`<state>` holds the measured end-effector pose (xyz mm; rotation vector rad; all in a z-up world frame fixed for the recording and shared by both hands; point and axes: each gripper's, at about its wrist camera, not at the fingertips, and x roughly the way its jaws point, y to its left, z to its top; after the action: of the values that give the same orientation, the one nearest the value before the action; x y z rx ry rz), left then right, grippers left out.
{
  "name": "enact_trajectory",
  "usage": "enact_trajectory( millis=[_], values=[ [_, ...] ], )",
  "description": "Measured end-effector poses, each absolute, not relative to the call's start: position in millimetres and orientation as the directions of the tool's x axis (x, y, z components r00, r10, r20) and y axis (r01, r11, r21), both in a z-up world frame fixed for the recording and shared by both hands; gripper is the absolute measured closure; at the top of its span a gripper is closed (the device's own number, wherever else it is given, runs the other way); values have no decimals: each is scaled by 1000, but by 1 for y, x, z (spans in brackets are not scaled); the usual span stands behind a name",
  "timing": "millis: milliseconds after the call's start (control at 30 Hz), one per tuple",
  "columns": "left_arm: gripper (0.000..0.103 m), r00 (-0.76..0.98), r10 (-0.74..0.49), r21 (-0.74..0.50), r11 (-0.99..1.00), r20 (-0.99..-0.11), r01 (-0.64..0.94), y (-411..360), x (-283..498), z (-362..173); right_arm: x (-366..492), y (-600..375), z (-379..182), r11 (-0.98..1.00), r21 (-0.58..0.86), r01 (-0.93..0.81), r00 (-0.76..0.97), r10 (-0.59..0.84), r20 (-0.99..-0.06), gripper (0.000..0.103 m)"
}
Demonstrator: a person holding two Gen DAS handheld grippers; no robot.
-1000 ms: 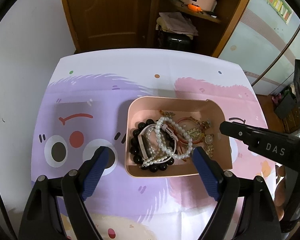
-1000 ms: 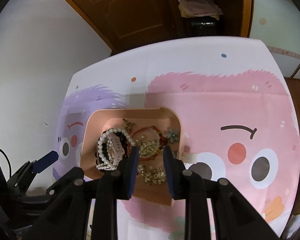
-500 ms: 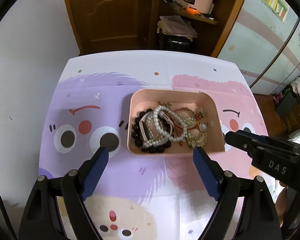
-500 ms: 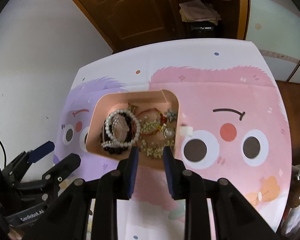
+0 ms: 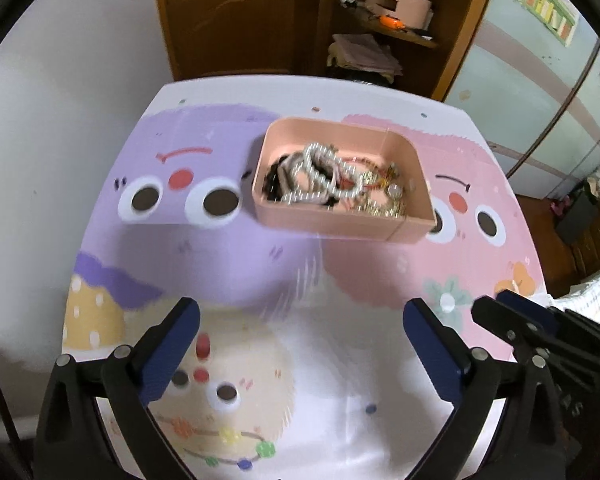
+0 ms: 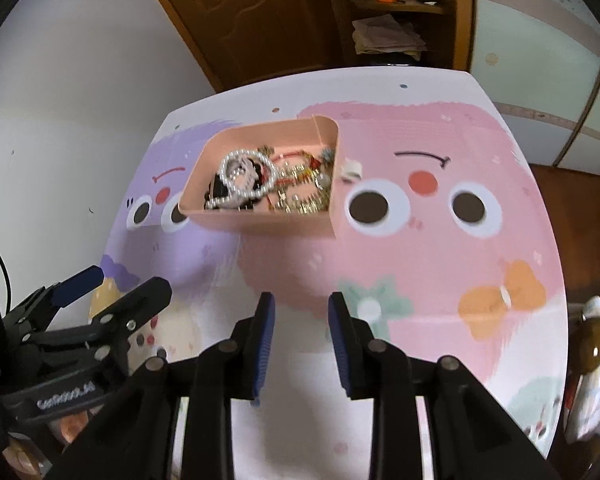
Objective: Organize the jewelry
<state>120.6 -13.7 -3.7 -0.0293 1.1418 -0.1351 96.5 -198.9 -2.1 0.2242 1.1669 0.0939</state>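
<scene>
Both claws drawn back from the jewelry tray

Over the last second the left claw (image 5: 300, 332) and right claw (image 6: 301, 320) have pulled away toward the near edge of the tabletop (image 5: 380, 432), suggesting the sorting is done. Left is spread wide, right narrowly parted, both empty. The pink tray (image 5: 340, 224), holding the pearl bracelet (image 5: 320, 176), sits well ahead of them.

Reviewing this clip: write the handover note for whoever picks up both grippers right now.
Left gripper: jaws wide open, empty, hovering over the near part of the mat.
Right gripper: jaws partly open, empty, also short of the tray.
Tray sits mid-mat, holding a tangled heap: pearl bracelet, black beads, gold pieces.
A small white item lies just outside the tray's right wall.
Done: jewelry gathered in the tray.
Left: that white item, if it belongs.
</scene>
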Motion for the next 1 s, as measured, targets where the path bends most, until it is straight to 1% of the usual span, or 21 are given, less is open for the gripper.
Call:
enact_trajectory(
  millis=[67, 133, 300, 367, 600, 1000],
  values=[
    [2, 405, -119, -93, 992, -906, 83, -14, 109, -6, 82, -199, -2, 975, 216, 53, 404, 177, -898, 63],
    [2, 399, -108, -85, 994, -910, 74, -15, 96, -8, 69, -199, 0, 976, 207, 64, 420, 162, -893, 62],
    [2, 408, -76, -49, 996, -910, 77, -15, 72, -6, 46, -197, 5, 977, 205, 57, 433, 161, -887, 61],
    [2, 425, -64, -34, 996, -903, 78, -14, 64, 0, 42, -197, 7, 978, 201, 55, 438, 157, -885, 59],
    [2, 478, -33, 0, 998, -878, 68, -14, 47, 16, 23, -192, 19, 984, 170, 47, 489, 125, -863, 58],
    [2, 494, -21, 2, 999, -869, 45, -10, 39, 20, 12, -191, 25, 984, 168, 56, 517, 116, -848, 58]
  ],
)
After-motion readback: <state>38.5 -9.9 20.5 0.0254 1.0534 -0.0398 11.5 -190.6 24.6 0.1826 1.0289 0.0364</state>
